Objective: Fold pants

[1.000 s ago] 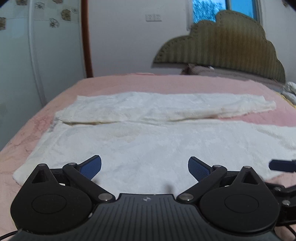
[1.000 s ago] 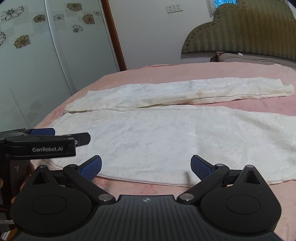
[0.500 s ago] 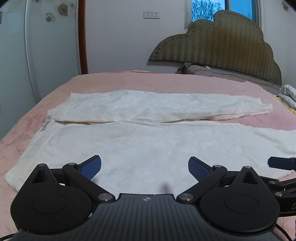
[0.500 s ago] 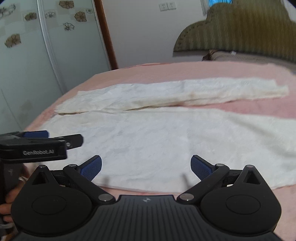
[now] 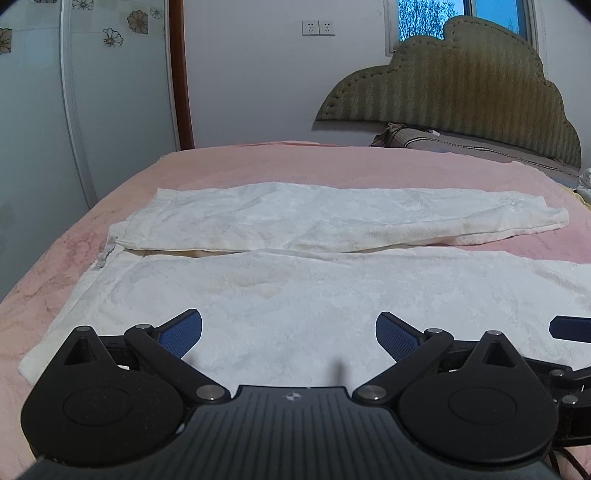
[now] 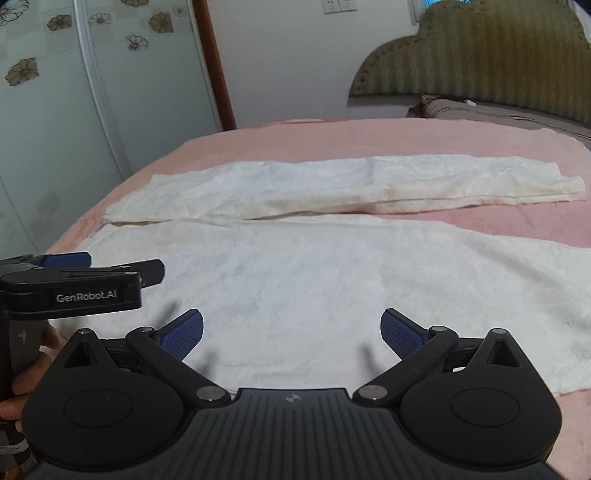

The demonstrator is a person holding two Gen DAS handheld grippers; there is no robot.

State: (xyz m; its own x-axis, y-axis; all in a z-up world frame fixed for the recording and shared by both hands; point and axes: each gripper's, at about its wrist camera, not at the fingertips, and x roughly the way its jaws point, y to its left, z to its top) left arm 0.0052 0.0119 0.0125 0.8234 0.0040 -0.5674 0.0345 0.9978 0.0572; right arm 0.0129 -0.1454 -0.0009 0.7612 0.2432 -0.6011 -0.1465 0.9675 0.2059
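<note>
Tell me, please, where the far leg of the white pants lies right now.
In both wrist views the far leg stretches across the pink bed beyond the near leg, its hem pointing right towards the headboard.

We are viewing a bedroom. A bed with a pink cover [image 5: 332,166] is filling the foreground, and a scalloped olive headboard [image 5: 461,85] is standing against the white wall [image 5: 258,92]. A double socket [image 5: 318,27] is sitting high on that wall. A window [image 5: 424,18] is showing blue dusk light. Frosted sliding doors with flower decals [image 6: 74,92] are closing the left side.
</note>
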